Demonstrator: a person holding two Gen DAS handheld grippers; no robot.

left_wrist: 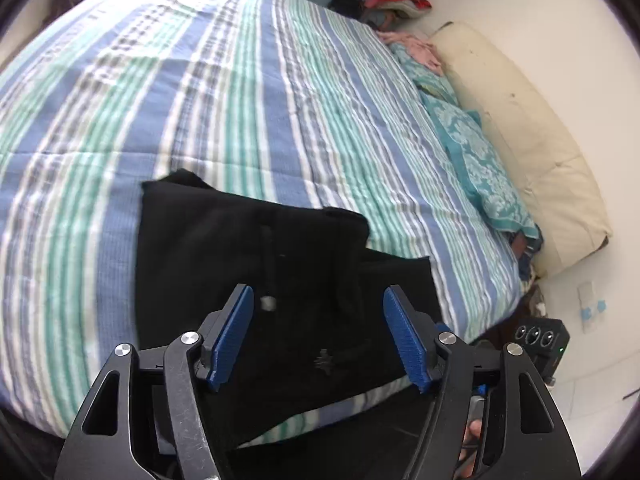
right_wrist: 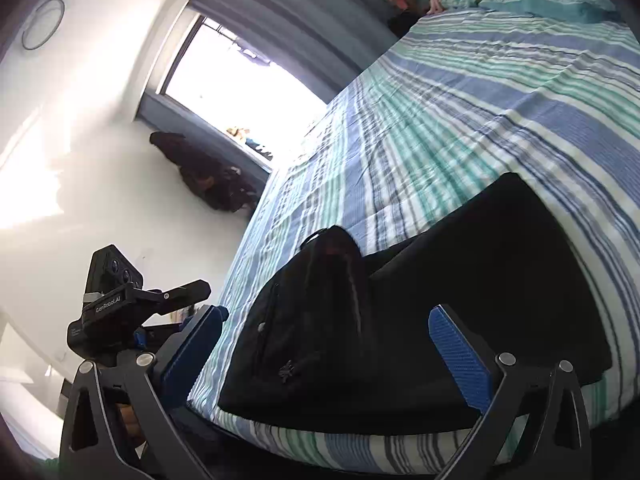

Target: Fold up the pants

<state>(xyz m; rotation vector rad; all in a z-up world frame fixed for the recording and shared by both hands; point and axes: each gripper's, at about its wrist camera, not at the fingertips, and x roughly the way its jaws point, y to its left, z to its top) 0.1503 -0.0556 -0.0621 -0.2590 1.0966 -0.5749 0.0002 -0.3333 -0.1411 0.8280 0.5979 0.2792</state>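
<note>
Black pants [left_wrist: 256,264] lie folded in a compact stack near the front edge of a bed with a blue, green and white striped cover [left_wrist: 200,100]. My left gripper [left_wrist: 318,334] is open and empty, its blue pads hovering just above the pants. In the right wrist view the pants [right_wrist: 400,320] show a raised fold at their upper left. My right gripper [right_wrist: 328,354] is open and empty, low at the bed edge in front of the pants. The left gripper's body [right_wrist: 120,304] shows at the left of that view.
A teal patterned pillow [left_wrist: 476,152] and a cream cushion [left_wrist: 520,120] lie along the bed's right side against a white wall. A clothes pile [left_wrist: 396,0] sits at the far corner. A bright window [right_wrist: 240,72] and a dark bag [right_wrist: 204,176] are beyond the bed.
</note>
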